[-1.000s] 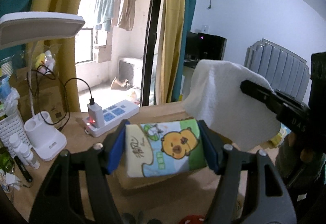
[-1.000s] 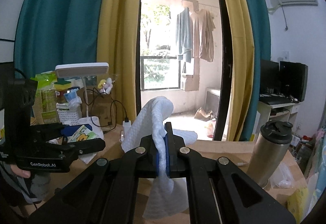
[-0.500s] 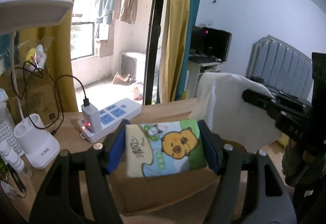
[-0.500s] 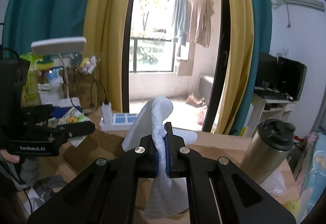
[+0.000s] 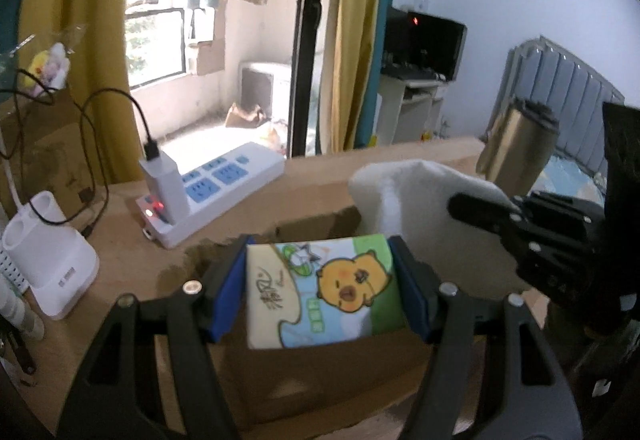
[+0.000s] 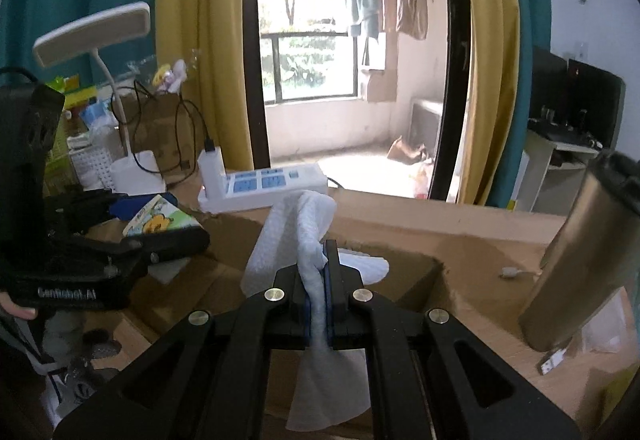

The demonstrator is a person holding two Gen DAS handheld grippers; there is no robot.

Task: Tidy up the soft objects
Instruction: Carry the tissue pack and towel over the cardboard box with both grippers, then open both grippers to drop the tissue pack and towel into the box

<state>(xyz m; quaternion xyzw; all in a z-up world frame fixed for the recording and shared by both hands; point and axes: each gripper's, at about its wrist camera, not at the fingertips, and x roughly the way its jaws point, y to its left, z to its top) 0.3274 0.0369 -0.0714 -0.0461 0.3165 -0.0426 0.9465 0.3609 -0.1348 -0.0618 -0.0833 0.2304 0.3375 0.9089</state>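
Observation:
My left gripper (image 5: 320, 272) is shut on a tissue pack (image 5: 320, 292) printed with a yellow chick, held just above an open cardboard box (image 5: 312, 372). The pack also shows in the right wrist view (image 6: 160, 220). My right gripper (image 6: 319, 260) is shut on a white cloth (image 6: 300, 232) that hangs over the same box (image 6: 404, 272). In the left wrist view the cloth (image 5: 412, 203) and the right gripper (image 5: 480, 209) sit to the right of the pack. Another white piece (image 6: 364, 264) lies inside the box.
A white power strip (image 5: 216, 191) with a charger lies behind the box. A white holder (image 5: 48, 256) stands at the left. A metal tumbler (image 6: 580, 264) stands at the right. A desk lamp (image 6: 92, 31) and a cluttered basket are at the far left.
Both grippers have moved down and forward over the cardboard box, each keeping its hold. The box and the power strip appear larger and closer now.

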